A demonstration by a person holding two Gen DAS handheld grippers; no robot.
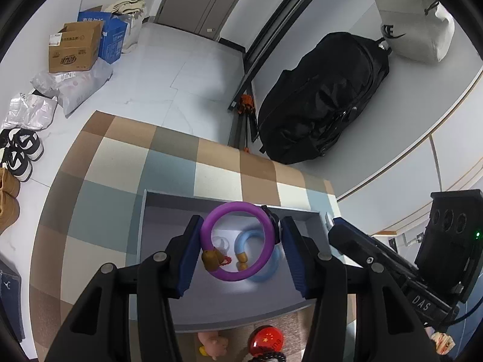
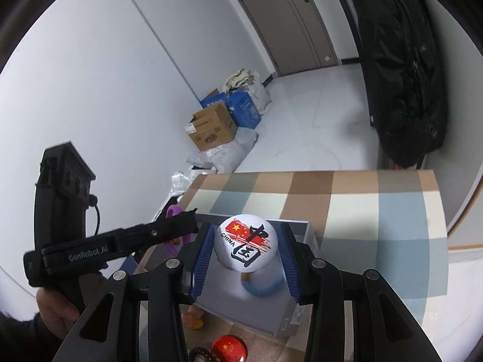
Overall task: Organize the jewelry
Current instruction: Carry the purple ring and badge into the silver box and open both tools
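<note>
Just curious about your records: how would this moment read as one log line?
left tongs: holding purple bracelet over gray box | right tongs: holding white China badge | blue bracelet: in box

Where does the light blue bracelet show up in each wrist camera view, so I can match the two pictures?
Left wrist view: the light blue bracelet lies in the grey box, low centre, seen through the purple bracelet held between the left gripper fingers.
Right wrist view: it lies low centre, just under the white China badge held by the right gripper.
Shared landmark: the brown cardboard box on the floor.
</note>
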